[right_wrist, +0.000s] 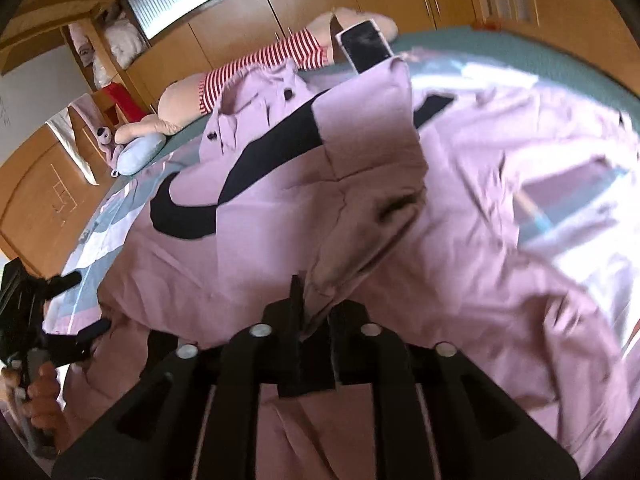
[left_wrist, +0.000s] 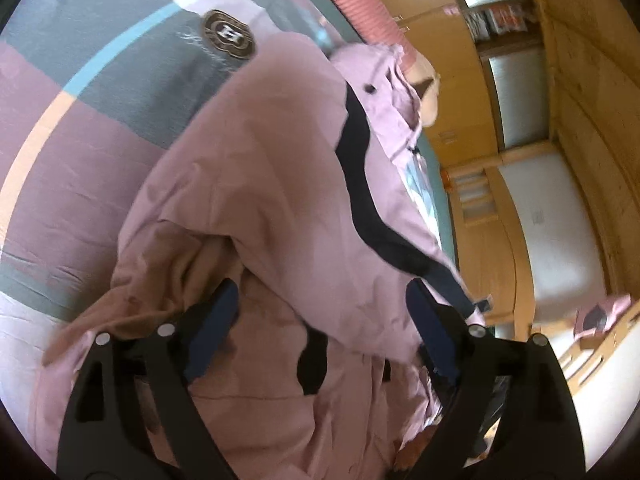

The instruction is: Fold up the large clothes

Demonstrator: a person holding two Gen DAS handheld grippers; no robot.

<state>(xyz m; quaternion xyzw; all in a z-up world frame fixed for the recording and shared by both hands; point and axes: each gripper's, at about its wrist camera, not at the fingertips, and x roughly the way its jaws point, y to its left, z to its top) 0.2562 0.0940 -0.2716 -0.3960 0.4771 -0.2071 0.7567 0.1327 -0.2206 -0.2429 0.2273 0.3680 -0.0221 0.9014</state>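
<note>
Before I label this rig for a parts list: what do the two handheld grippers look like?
Both are matte black plastic linkages with cut-out arms and round silver pivot pins. The left gripper carries long dark-blue pads on its fingers; the right gripper has short black fingertips. No cables or sleeves show.

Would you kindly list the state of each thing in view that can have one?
Pink jacket: spread on the bed, partly folded, rumpled.
Left gripper: open, jaws wide over the jacket.
Right gripper: shut on a fold of the jacket.
Phone: lying at the jacket's far edge, screen dark.
Wardrobe doors: closed.
</note>
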